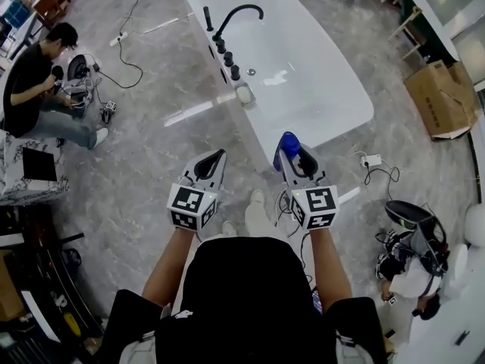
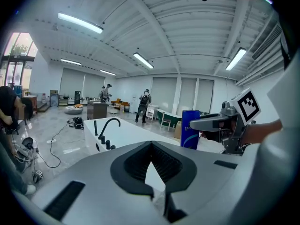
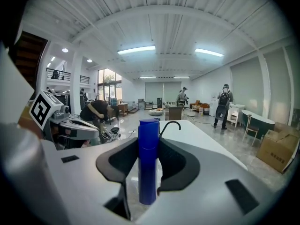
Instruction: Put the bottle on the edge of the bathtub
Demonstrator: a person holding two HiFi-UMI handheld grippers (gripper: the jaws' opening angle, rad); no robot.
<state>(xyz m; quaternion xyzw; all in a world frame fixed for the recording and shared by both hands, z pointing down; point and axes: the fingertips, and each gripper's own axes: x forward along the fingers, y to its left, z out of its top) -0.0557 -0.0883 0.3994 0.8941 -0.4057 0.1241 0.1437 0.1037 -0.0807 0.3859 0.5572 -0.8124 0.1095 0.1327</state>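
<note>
A blue bottle (image 1: 289, 143) stands upright between the jaws of my right gripper (image 1: 292, 150), which is shut on it. In the right gripper view the bottle (image 3: 148, 163) fills the middle of the right gripper (image 3: 148, 142), with the white bathtub (image 3: 197, 135) beyond it. My left gripper (image 1: 218, 156) is held level beside it, shut on nothing. From the left gripper (image 2: 150, 146) I see the bottle (image 2: 190, 129) and the right gripper (image 2: 206, 123) off to the right. The bathtub (image 1: 356, 120) lies just ahead of both grippers.
A black faucet (image 1: 235, 17) with several knobs and a small dish (image 1: 244, 93) sit on the tub's left rim. A power strip with cables (image 1: 371, 160) lies on the floor at right. A cardboard box (image 1: 439, 97) stands farther right. A person (image 1: 38, 82) sits at left.
</note>
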